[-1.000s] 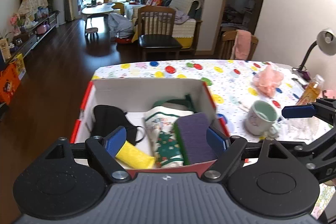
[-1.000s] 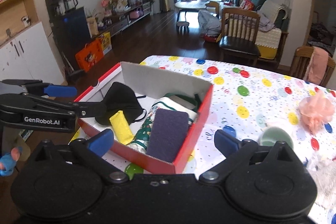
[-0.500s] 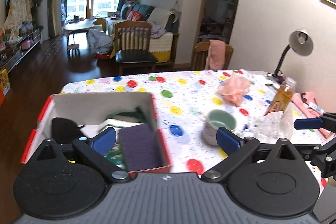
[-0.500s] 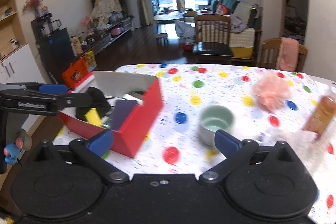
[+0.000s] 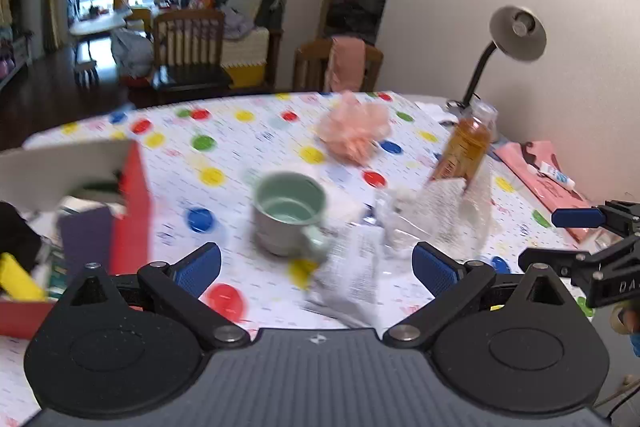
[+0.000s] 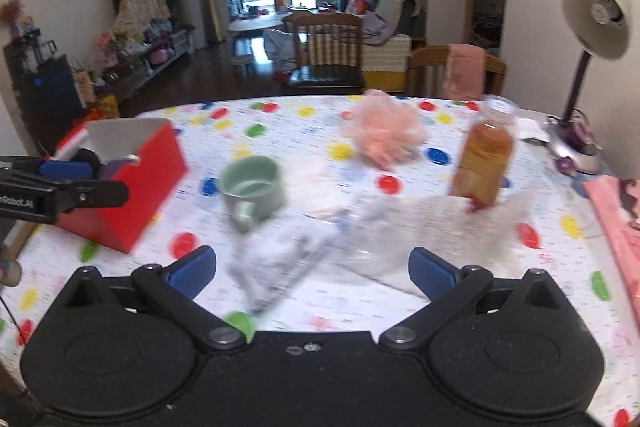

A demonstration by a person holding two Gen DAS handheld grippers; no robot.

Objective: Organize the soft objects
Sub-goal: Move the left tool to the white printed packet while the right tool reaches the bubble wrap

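A red cardboard box (image 5: pixel 130 211) (image 6: pixel 132 183) at the left holds a purple sponge (image 5: pixel 86 239), a yellow item (image 5: pixel 18 281) and a black cloth (image 5: pixel 16 235). A pink mesh bath pouf (image 5: pixel 354 133) (image 6: pixel 384 133) lies further back on the dotted tablecloth. A crumpled clear plastic wrapper (image 5: pixel 436 219) (image 6: pixel 400 231) and a grey printed packet (image 5: pixel 352 275) (image 6: pixel 280 263) lie in front of both grippers. My left gripper (image 5: pixel 316 269) is open and empty above the table's front edge. My right gripper (image 6: pixel 312 269) is open and empty, to the right of the left one.
A green mug (image 5: pixel 290 213) (image 6: pixel 252 187) stands right of the box. An amber bottle (image 5: pixel 466 147) (image 6: pixel 486 155) and a desk lamp (image 5: pixel 516 35) (image 6: pixel 596 23) stand at the right. Pink cloth with a small tube (image 5: pixel 540 171) lies by the wall. Chairs stand behind the table.
Both grippers have swung right, away from the box, toward the mug, wrapper and bottle. Both stay open and empty. The view is motion-blurred.
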